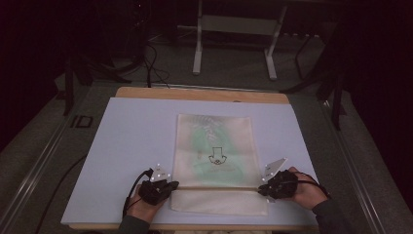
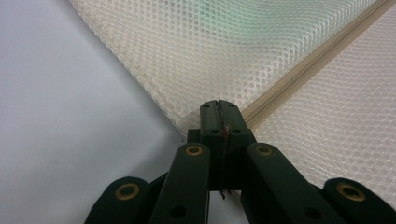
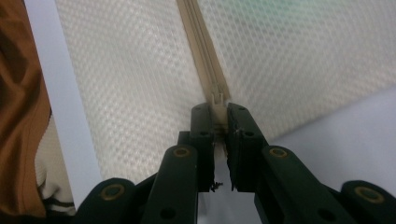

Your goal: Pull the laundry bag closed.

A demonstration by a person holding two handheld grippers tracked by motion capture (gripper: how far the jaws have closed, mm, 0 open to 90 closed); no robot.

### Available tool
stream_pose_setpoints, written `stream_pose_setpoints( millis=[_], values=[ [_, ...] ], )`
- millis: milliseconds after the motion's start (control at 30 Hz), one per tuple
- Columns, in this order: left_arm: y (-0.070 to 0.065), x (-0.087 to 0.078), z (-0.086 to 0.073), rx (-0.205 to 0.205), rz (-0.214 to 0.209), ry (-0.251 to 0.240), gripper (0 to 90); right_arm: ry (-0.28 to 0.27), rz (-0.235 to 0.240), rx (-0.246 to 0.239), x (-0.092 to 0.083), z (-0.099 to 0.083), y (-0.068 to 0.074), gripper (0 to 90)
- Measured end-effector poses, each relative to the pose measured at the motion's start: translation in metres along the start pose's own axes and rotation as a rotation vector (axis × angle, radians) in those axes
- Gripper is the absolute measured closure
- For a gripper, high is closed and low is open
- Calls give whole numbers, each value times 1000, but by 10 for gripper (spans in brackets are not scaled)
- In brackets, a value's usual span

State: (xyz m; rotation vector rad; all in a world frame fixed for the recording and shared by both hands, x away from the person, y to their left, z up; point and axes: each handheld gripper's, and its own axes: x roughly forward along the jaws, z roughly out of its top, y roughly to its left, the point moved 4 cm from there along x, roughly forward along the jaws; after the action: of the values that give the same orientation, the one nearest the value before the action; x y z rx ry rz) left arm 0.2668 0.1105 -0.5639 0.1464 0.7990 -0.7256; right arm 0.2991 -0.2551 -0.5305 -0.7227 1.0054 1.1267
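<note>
A cream mesh zip bag [image 1: 214, 146] with green contents and a black print lies flat on the white board [image 1: 131, 136]. Its zipper [image 1: 216, 187] runs across the near part of the bag. My left gripper [image 1: 174, 185] is at the zipper's left end, jaws pressed together on the bag's edge [image 2: 201, 112] beside the zipper [image 2: 317, 60]. At the right end, my right gripper [image 1: 261, 189] is shut on the cream zipper pull [image 3: 216, 99], which sits between its jaws at the end of the zipper [image 3: 198, 46].
The board rests on a wooden table [image 1: 195, 93]. A white metal stand [image 1: 234, 29] is on the floor behind it, with cables nearby. The board's near edge is close to both hands; a person's brown clothing [image 3: 18, 116] lies just past it.
</note>
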Motion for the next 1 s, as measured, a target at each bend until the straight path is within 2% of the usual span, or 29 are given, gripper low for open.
stream_pose_setpoints(
  millis=[67,233,433,567,767,1000],
  values=[
    [0,0,0,-1,-1,-1,894,-25,9,6,-1,-3,-1,824],
    [1,0,0,-8,-7,-5,894,-42,14,25,0,-5,0,816],
    [1,0,-1,-14,-9,-10,893,-29,-12,20,0,-6,2,790],
    [2,0,-1,-12,-16,-17,892,-56,-22,32,-2,-9,2,744],
    [1,0,-1,-10,-14,-18,891,-89,-26,59,-3,-12,1,716],
    [1,0,-1,-5,-15,-14,891,-147,-61,115,-13,-18,-4,705]
  ],
)
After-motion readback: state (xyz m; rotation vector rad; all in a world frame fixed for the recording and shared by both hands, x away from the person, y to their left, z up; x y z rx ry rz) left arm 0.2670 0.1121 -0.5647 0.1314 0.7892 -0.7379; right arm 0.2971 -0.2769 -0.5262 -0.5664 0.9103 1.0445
